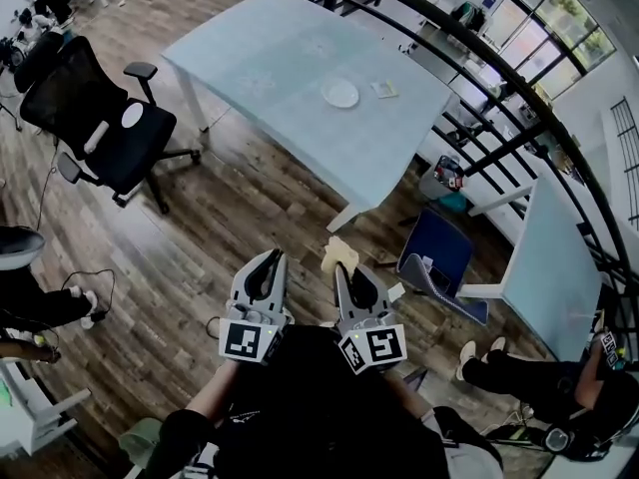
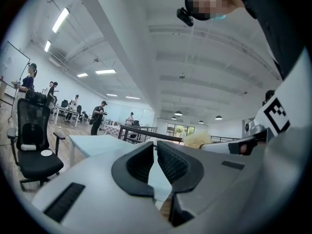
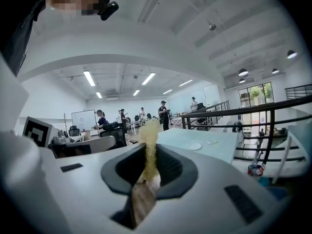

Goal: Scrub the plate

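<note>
A white plate (image 1: 340,93) lies on the pale blue table (image 1: 270,58), far ahead of both grippers; it shows small in the right gripper view as the plate (image 3: 194,146). My right gripper (image 1: 343,265) is shut on a yellow sponge (image 1: 338,256), which stands upright between the jaws as the sponge (image 3: 149,147). My left gripper (image 1: 266,264) is held beside it over the wood floor, its jaws nearly touching and nothing between them (image 2: 155,161). Both are near my body, well short of the table.
A small yellowish pad (image 1: 384,89) lies right of the plate. A black office chair (image 1: 105,123) stands left of the table. A black railing (image 1: 499,98) runs behind it, a blue chair (image 1: 439,257) lies to the right, and people sit at the edges.
</note>
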